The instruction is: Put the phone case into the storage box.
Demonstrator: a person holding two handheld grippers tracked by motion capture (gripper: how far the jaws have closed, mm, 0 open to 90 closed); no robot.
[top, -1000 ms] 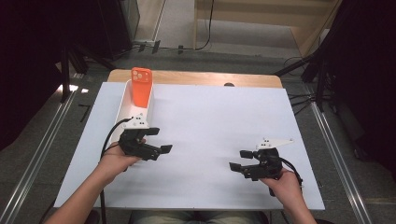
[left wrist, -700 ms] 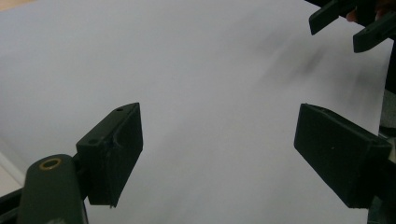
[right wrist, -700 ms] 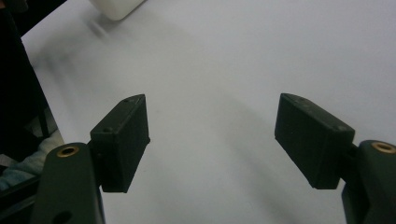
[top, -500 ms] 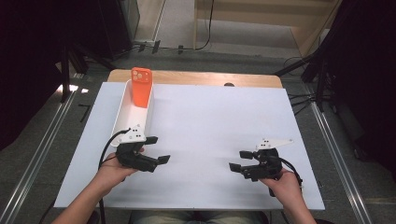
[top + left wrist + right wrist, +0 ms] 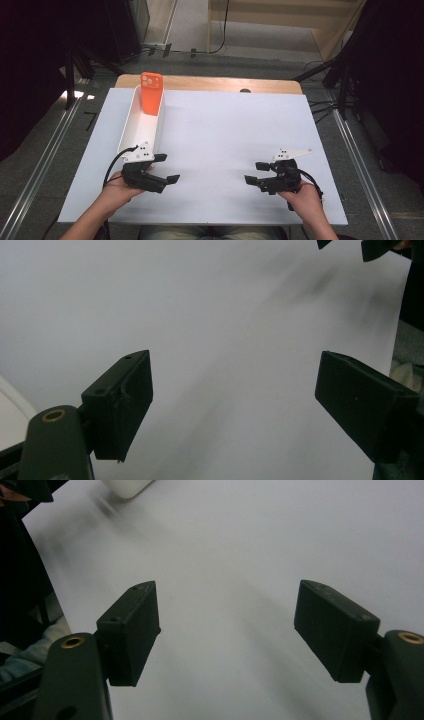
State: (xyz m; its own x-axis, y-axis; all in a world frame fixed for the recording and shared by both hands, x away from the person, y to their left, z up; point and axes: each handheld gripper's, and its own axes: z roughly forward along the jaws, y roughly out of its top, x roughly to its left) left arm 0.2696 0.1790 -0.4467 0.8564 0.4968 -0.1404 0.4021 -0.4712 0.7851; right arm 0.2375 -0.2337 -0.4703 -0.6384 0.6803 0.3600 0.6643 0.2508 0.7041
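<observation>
High view: orange phone [image 5: 151, 93] stands in white tray [image 5: 131, 125] at eleven o'clock. Left gripper [image 5: 166, 169] and right gripper [image 5: 253, 172] rest near edge, jaws wide, empty. Placement looks done.

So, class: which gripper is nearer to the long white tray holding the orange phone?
Left. The left gripper sits just past the near end of the white tray; the right gripper is far across the table.
</observation>
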